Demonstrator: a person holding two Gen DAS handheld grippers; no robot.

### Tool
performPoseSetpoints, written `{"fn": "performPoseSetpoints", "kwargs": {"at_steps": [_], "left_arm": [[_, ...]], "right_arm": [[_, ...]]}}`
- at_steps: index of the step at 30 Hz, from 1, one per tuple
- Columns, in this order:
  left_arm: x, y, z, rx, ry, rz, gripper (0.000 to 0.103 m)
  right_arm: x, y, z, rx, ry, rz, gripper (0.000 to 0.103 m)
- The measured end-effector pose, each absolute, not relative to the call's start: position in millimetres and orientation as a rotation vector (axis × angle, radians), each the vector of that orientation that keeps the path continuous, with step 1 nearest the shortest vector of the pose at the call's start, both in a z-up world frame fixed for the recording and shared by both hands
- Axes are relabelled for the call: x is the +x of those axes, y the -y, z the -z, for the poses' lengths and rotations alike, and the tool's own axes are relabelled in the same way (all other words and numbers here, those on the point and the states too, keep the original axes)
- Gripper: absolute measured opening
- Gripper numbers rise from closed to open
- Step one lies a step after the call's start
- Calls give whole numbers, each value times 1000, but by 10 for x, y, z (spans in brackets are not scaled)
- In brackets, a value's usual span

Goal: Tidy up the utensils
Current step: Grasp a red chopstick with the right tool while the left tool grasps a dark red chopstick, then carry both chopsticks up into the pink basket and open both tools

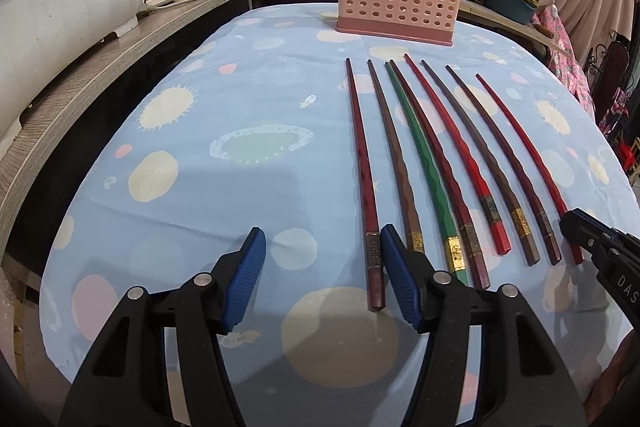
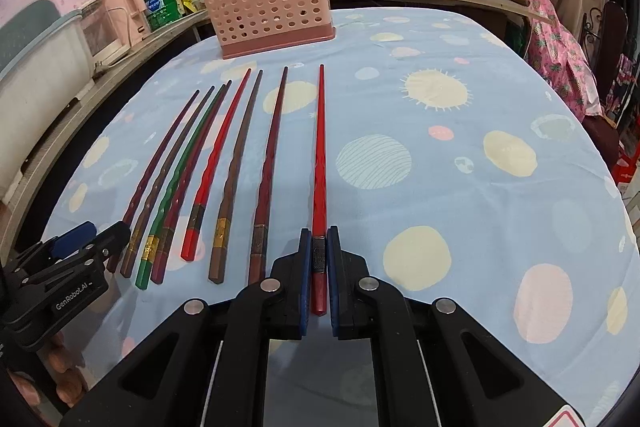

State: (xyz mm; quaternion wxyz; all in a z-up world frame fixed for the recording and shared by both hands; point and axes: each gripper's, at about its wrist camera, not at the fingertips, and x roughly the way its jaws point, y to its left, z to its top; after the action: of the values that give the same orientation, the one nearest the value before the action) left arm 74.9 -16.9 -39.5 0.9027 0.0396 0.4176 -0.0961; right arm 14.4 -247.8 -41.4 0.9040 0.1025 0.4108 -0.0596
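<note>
The right tongs (image 2: pixel 319 251) are clamped on the thick end of a bright red chopstick (image 2: pixel 320 155), last in a row of chopsticks (image 2: pixel 224 171) near the bench's (image 2: pixel 460 211) front edge. The left tongs (image 1: pixel 323 247) stand open over the cloth, gripping nothing. A pink holder (image 2: pixel 268 13) stands at the far edge.

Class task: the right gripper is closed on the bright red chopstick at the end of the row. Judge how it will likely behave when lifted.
The red chopstick looks straight and rigid, so it probably won't sag. The right gripper pinches it near the banded handle end, so the long thin tip may droop or pivot. Its glossy surface suggests it could slip between the pads.
</note>
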Motion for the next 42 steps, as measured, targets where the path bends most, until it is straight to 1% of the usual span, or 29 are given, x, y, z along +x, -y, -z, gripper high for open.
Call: {"fn": "performPoseSetpoints", "kwargs": {"at_steps": [4, 10, 12, 13, 15, 17, 24, 32, 37, 42], "left_arm": [[744, 168, 395, 80, -859, 193, 53], [747, 137, 388, 76, -861, 191, 42], [757, 117, 383, 73, -864, 191, 34], [761, 107, 380, 69, -866, 192, 32], [775, 79, 374, 60, -871, 198, 17], [796, 57, 370, 50, -879, 204, 12], [834, 24, 362, 37, -899, 217, 7], [869, -62, 287, -16, -921, 225, 7], [889, -97, 120, -35, -910, 243, 7], [906, -146, -158, -64, -860, 239, 7]], "right_arm": [[145, 2487, 416, 218, -848, 120, 6], [146, 2490, 416, 221, -848, 119, 6], [148, 2490, 415, 222, -849, 118, 6], [147, 2492, 415, 221, -849, 119, 6], [147, 2492, 414, 222, -849, 118, 6], [147, 2492, 414, 221, -849, 118, 6], [151, 2488, 417, 227, -850, 116, 6], [139, 2540, 373, 245, -850, 119, 6], [110, 2636, 227, 268, -826, 124, 6], [105, 2702, -4, 267, -781, 127, 7]]}}
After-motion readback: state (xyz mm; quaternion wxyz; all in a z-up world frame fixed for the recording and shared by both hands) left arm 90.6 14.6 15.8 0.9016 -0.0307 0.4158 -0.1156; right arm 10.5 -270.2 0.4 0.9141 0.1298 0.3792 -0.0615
